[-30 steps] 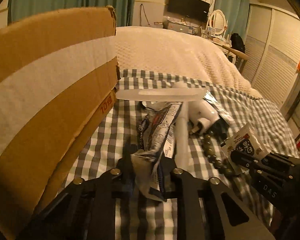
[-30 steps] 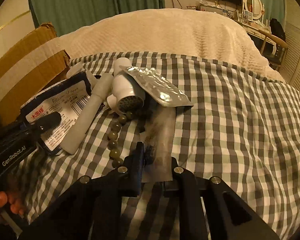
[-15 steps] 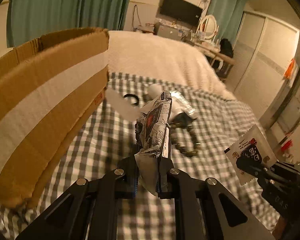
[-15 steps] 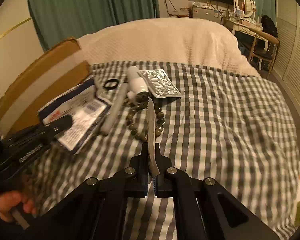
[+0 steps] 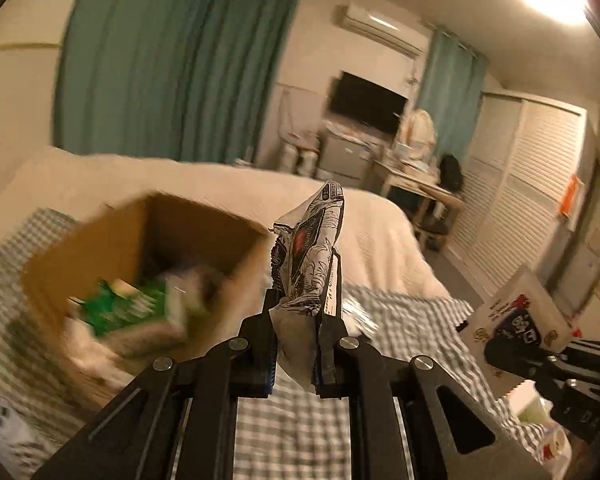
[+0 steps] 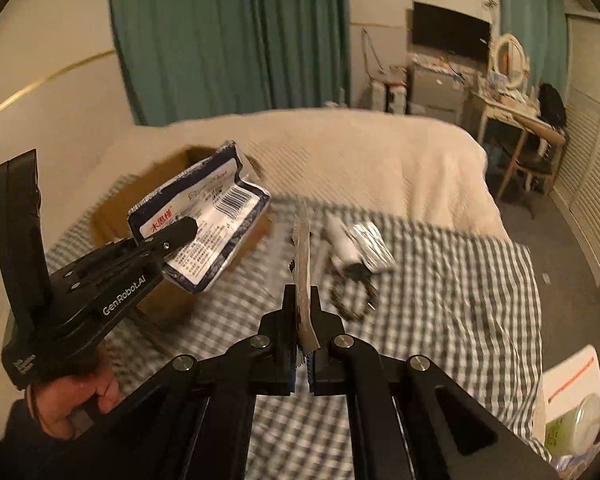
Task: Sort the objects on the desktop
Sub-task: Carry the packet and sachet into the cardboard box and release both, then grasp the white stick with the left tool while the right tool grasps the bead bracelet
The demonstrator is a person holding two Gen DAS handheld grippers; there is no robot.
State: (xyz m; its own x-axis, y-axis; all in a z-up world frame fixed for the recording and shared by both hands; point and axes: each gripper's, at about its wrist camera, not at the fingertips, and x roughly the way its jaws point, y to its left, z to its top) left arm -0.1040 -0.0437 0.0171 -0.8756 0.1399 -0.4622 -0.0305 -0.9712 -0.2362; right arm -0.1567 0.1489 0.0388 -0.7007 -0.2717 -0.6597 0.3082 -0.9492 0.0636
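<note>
My left claw [image 5: 296, 316] is clamped on one soft tissue pack [image 5: 310, 252], blue and white with a barcode label, which stands up from the jaws above the bed. My right claw [image 6: 302, 320] is pressed together on one thin flat sachet [image 6: 303, 276], held edge-on in its own camera; from the left camera its white printed face with a dark panel shows at the right edge.

In the right view I can see the left claw from the side, the pack tilted over the box, and one hand [image 6: 74, 400] gripping that handle below it.

Just beyond the left claw sits one open cardboard box [image 5: 112, 240] on the checked blanket [image 5: 400, 320]. Inside it I count one green packet [image 5: 124, 308] and some pale things too blurred to name or count.

Further out on the blanket, right view, four things lie close together: one white cylinder [image 6: 340, 236], one silver foil blister sheet [image 6: 370, 246] touching it, one dark bead bracelet [image 6: 352, 296] nearer to me, and something dark [image 6: 354, 268] between that I cannot make out.

At the lower right edge stands one white bottle with a green label [image 6: 572, 424], off the bed.

Behind the blanket the bed is covered by one cream quilt [image 6: 360, 152]. Beyond it hang two teal curtains [image 6: 228, 32], with one dark wall screen [image 6: 450, 30] between them.
</note>
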